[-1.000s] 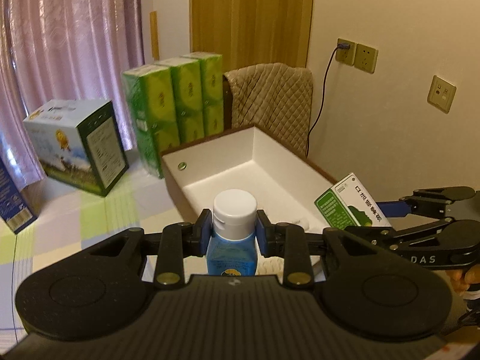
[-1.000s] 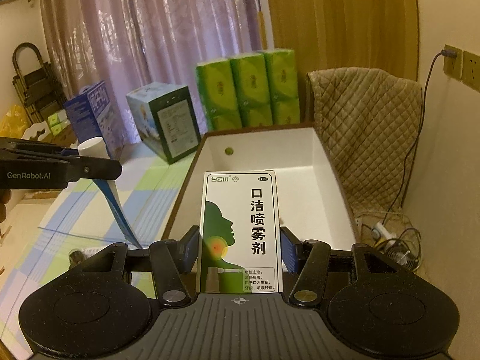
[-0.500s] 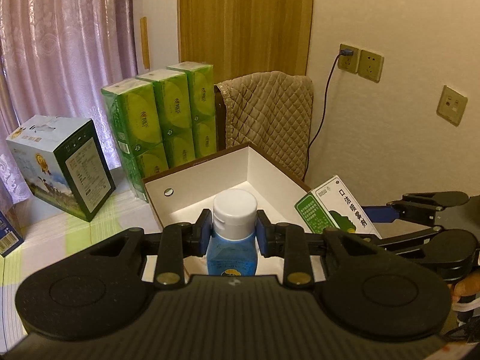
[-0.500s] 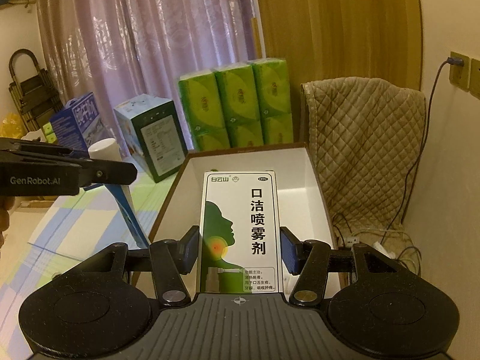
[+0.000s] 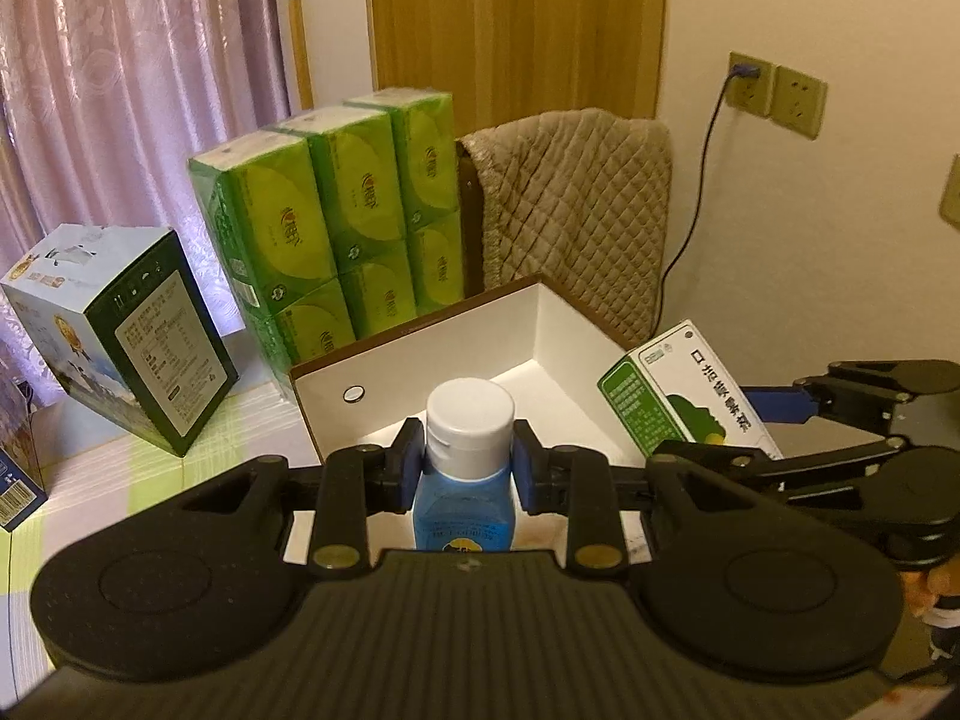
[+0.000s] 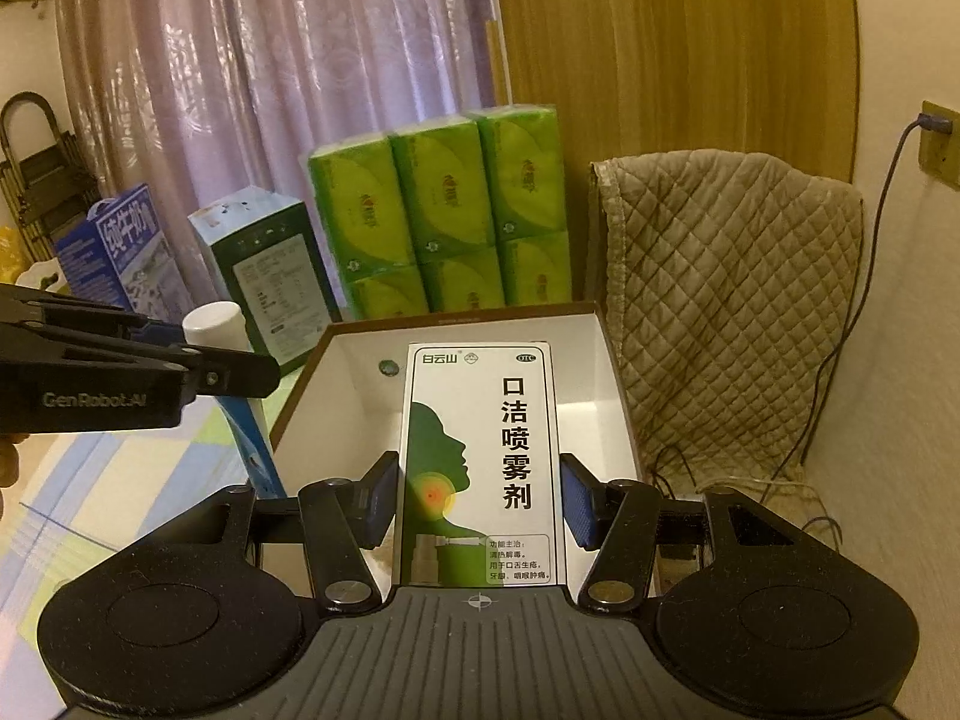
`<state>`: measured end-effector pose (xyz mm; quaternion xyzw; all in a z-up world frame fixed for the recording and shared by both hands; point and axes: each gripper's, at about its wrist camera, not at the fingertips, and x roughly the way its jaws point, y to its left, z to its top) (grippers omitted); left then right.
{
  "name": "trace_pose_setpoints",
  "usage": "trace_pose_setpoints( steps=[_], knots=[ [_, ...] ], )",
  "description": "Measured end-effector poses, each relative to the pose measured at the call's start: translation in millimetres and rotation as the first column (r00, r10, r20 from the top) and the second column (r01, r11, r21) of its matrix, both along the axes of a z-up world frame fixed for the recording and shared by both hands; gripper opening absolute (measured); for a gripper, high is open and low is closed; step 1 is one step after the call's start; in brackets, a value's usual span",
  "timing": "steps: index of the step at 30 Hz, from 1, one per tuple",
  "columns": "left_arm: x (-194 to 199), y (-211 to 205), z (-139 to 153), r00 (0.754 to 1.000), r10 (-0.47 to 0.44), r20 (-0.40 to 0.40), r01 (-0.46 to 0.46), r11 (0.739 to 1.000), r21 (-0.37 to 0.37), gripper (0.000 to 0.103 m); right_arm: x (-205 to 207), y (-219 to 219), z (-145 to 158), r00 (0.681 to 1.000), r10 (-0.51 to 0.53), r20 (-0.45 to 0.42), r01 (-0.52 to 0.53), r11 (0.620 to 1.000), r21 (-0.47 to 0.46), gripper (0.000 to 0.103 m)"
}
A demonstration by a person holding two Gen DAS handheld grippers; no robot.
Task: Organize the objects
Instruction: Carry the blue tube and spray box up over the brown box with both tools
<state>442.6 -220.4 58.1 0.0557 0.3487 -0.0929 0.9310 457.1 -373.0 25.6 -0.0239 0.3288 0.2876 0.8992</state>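
My left gripper [image 5: 470, 463] is shut on a blue bottle [image 5: 462, 510] with a white cap, held upright just above the near end of the open white box [image 5: 456, 348]. My right gripper [image 6: 480, 492] is shut on a white and green spray carton [image 6: 480, 450], printed face up, over the same white box [image 6: 360, 354]. In the left wrist view the right gripper [image 5: 720, 429] holds the spray carton [image 5: 678, 396] tilted at the box's right rim. From the right wrist view the left gripper [image 6: 222, 354] and blue bottle [image 6: 213, 324] sit by the left rim.
Green tissue packs [image 5: 336, 222] stand stacked right behind the box, with a printed carton [image 5: 120, 324] to their left. A chair with a quilted cover [image 5: 576, 210] is at the back right, below a wall socket [image 5: 744, 78] with a cable. A blue milk carton [image 6: 114, 252] stands far left.
Both grippers have moved forward, so the white box and tissue packs are nearer and lower in view. The bottle and spray carton stay gripped as before.
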Motion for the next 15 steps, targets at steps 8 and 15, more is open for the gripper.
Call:
trace_pose_setpoints(
  steps=[8,15],
  knots=[
    [44.3,1.5,-19.2,0.999,0.033,-0.034,-0.032,0.999,0.037,0.026,33.5,11.1,-17.4,1.000,-0.014,-0.023,0.013,1.000,-0.010,0.052],
    [77.1,2.3,-42.5,0.996,0.045,-0.073,-0.038,0.995,0.087,0.026,59.1,17.7,-35.6,0.998,-0.027,-0.050,0.026,0.999,-0.023,0.052]
  ],
)
